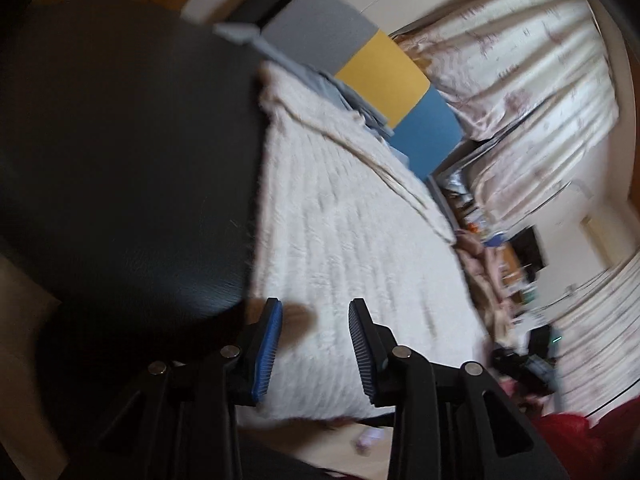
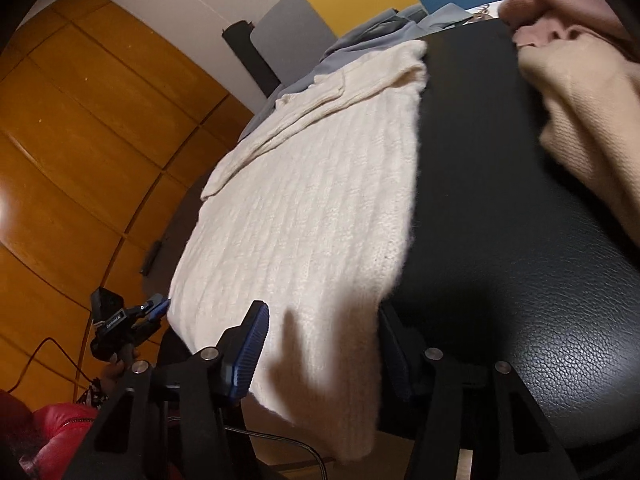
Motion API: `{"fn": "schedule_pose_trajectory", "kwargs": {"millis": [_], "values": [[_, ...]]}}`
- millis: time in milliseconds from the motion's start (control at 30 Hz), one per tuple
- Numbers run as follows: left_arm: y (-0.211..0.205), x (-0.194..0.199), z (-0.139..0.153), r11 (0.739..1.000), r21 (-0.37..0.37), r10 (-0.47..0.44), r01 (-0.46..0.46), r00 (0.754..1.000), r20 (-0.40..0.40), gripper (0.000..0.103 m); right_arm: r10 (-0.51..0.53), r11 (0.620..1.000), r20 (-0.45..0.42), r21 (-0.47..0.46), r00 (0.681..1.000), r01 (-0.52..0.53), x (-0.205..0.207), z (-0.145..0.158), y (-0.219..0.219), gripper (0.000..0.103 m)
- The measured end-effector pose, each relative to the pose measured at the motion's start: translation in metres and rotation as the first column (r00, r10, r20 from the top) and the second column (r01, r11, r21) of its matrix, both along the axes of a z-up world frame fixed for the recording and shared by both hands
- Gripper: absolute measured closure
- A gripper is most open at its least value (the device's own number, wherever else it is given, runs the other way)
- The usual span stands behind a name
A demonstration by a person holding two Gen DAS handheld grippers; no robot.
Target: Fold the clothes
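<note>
A white ribbed knit sweater point(image 2: 304, 208) lies flat on a black leather surface point(image 2: 500, 220), its hem hanging over the near edge. My right gripper point(image 2: 320, 312) is open at that hem, and the cloth's lower right corner lies between the blue pads point(image 2: 250, 352). The right-hand finger is partly hidden behind the hem. In the left wrist view the same sweater point(image 1: 340, 240) fills the middle, and my left gripper point(image 1: 315, 304) is open over its hem edge. The right wrist view also shows the left gripper point(image 2: 154, 308), held by a hand at the sweater's left hem corner.
A beige garment point(image 2: 580, 120) and a pink one point(image 2: 560, 4) lie at the far right of the surface, with blue-grey cloth point(image 2: 360, 48) beyond the sweater. Wooden cabinet doors point(image 2: 80, 140) stand at left. Red clothing point(image 2: 60, 432) lies below. Curtains point(image 1: 540, 80) and clutter point(image 1: 512, 272) fill the room's right.
</note>
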State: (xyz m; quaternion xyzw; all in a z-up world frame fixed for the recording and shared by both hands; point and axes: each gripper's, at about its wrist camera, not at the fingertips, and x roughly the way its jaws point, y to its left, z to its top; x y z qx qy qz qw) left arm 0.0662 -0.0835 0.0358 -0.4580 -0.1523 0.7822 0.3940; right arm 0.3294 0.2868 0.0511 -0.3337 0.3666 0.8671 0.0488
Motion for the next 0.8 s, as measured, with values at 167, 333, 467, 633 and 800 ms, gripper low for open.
{"fn": "schedule_pose_trajectory", "kwargs": {"millis": [167,333,467,633,800], "values": [[-0.001,0.001,-0.020,0.999,-0.021,-0.042,0.044,0.995,0.089,0.063,0.021,1.000,-0.002,-0.012,1.000,-0.021,0.001,-0.001,0.003,0.048],[-0.008,0.008,-0.029,0.990,0.142,-0.019,0.008,0.997,0.079,0.043,0.060,0.997,-0.027,-0.047,0.998,-0.061,0.000,-0.004,0.005,0.047],[-0.004,0.005,-0.030,0.989,0.148,-0.028,0.015,0.996,0.089,0.039,0.082,0.993,-0.059,-0.083,0.995,-0.086,-0.003,-0.008,0.004,0.047],[-0.003,0.001,-0.032,0.987,0.156,-0.066,0.046,0.990,0.121,0.038,0.122,0.987,-0.058,-0.096,0.991,-0.127,-0.004,-0.007,-0.002,0.047],[0.001,-0.001,-0.038,0.967,0.236,-0.147,0.095,0.966,0.215,0.041,0.141,0.985,-0.052,-0.092,0.989,-0.145,-0.001,-0.009,-0.005,0.047]]}}
